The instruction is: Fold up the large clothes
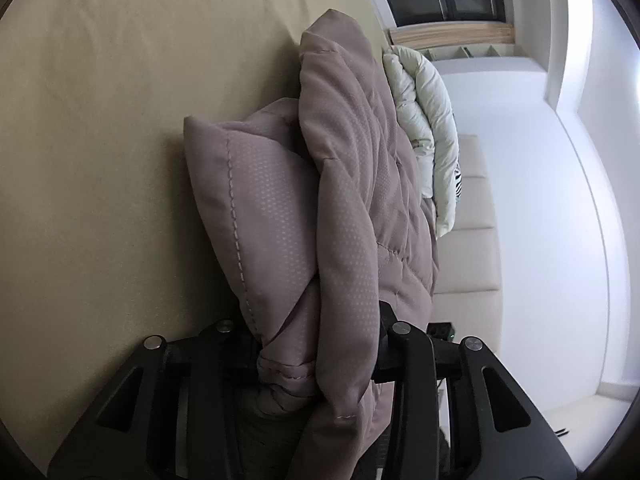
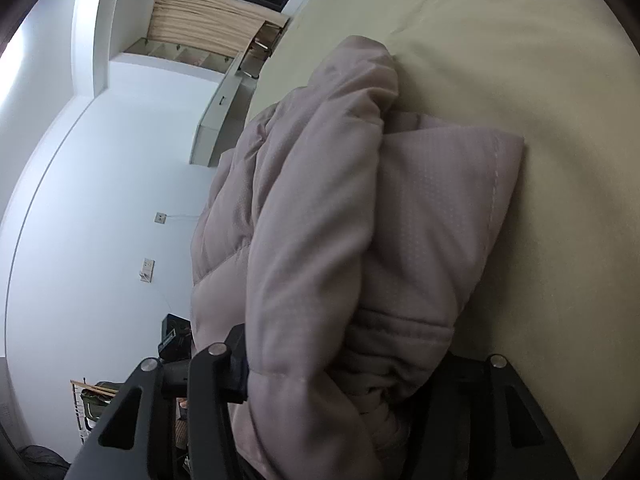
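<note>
Beige bedsheet (image 1: 100, 120) stretches under everything, with white walls beyond. Both my grippers grip the mauve padded jacket (image 1: 352, 184): the left gripper (image 1: 316, 356) is clamped on a thick bunch of its fabric, the right gripper (image 2: 340, 364) likewise on a fat wad. I judge I'm mid-fold, carrying one edge over. Next I should lay it down squarely and release.

The left gripper (image 1: 316, 364) is pointing forward and slightly downward, rolled onto its side, its two black fingers (image 1: 404, 360) standing partly apart and pressing on a thick bunch of padded fabric. The right gripper (image 2: 340, 364) is mirroring that pose, rolled the opposite way, its fingers (image 2: 216, 376) set somewhat wider and clamping a bulkier bunch.
</note>
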Demonstrator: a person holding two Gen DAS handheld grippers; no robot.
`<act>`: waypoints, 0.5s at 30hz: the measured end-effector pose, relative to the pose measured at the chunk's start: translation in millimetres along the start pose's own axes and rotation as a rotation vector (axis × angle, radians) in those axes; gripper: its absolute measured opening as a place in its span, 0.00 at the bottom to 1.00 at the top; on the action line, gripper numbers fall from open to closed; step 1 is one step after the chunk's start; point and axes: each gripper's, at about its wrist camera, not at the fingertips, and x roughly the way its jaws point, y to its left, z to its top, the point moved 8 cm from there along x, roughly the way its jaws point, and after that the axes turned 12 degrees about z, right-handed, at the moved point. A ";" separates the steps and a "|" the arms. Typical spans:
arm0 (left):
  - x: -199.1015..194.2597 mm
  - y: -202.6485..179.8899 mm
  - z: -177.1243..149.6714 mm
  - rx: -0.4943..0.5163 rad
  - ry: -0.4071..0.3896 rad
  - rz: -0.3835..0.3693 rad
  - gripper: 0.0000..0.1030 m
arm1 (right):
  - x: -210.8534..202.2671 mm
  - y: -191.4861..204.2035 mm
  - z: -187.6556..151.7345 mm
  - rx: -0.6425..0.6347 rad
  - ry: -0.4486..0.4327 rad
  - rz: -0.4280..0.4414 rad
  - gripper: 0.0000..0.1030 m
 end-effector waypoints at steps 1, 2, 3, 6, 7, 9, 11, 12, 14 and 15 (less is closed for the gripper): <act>3.6 -2.9 0.1 0.005 -0.006 0.001 0.37 | 1.6 -3.7 1.4 0.010 -0.014 -0.003 0.57; 5.6 -6.0 0.3 0.011 -0.012 0.006 0.38 | 3.5 -5.1 2.5 0.016 -0.022 -0.005 0.59; 7.7 -7.7 0.3 0.004 -0.012 0.006 0.38 | 4.4 -5.9 3.5 0.018 -0.027 -0.005 0.59; 6.6 -10.7 -5.6 -0.009 -0.018 0.008 0.42 | 4.1 -4.6 2.2 0.032 -0.030 -0.011 0.63; 3.0 -9.8 -7.6 -0.013 -0.029 0.014 0.42 | 0.0 -6.0 1.5 0.042 -0.041 -0.020 0.64; -4.6 -14.7 -10.9 -0.009 -0.065 0.046 0.44 | -18.3 -9.1 -1.5 0.081 -0.093 -0.042 0.68; -21.4 -23.0 -15.8 0.027 -0.119 0.099 0.46 | -40.0 -9.1 -4.7 0.095 -0.147 -0.062 0.68; -32.4 -23.1 -18.0 0.051 -0.141 0.132 0.47 | -51.5 -7.1 -8.1 0.087 -0.170 -0.091 0.68; -57.2 -31.1 -26.3 0.129 -0.218 0.248 0.48 | -74.8 -1.1 -17.0 0.056 -0.206 -0.158 0.69; -68.4 -36.4 -29.5 0.165 -0.256 0.288 0.48 | -85.2 4.9 -20.6 0.036 -0.223 -0.183 0.69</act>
